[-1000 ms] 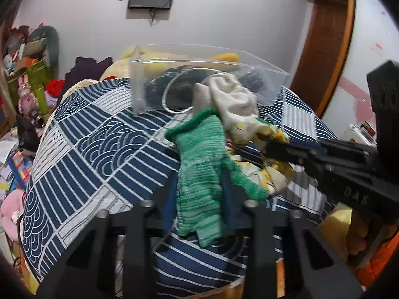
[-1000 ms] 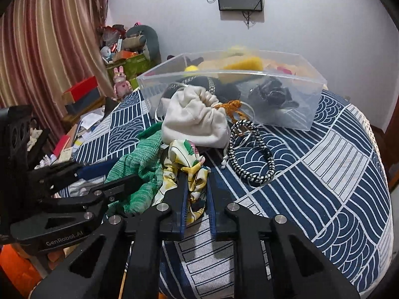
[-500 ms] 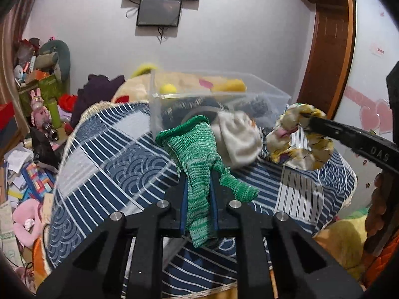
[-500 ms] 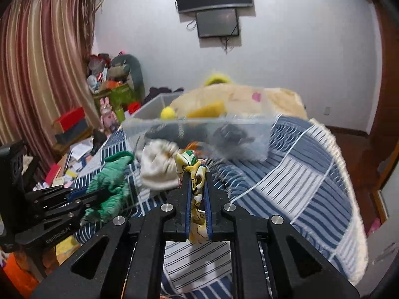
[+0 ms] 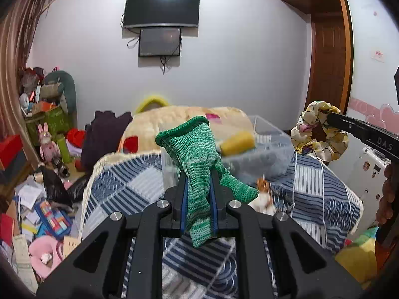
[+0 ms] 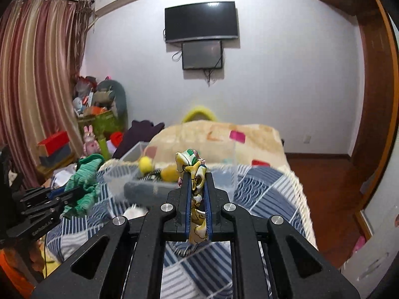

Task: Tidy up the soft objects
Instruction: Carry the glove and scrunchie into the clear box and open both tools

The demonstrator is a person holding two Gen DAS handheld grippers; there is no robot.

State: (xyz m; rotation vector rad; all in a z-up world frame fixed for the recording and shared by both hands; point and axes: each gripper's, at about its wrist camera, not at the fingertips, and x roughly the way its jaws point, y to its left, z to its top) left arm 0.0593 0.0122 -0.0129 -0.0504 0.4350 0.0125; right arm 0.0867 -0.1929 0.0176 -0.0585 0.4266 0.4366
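Note:
My left gripper (image 5: 198,186) is shut on a green knitted glove (image 5: 199,164) and holds it up above the bed. The glove also shows in the right wrist view (image 6: 83,184), at the left. My right gripper (image 6: 197,184) is shut on a yellow floral scrunchie (image 6: 195,174). The scrunchie also shows in the left wrist view (image 5: 319,135), held high at the right. A clear plastic bin (image 5: 271,147) stands on the bed beyond both grippers, with yellow soft things (image 5: 238,142) inside it. A white pouch (image 6: 134,211) lies on the bed below.
The bed has a blue patterned cover (image 5: 124,189) and a beige blanket (image 6: 224,137) behind the bin. Toys, boxes and papers (image 5: 37,199) clutter the floor on the left. A wooden door (image 5: 326,69) stands at the right. Screens (image 6: 200,22) hang on the far wall.
Both grippers have risen well above the bed, each lifting its item. The bin and bed now sit lower and farther in both views.

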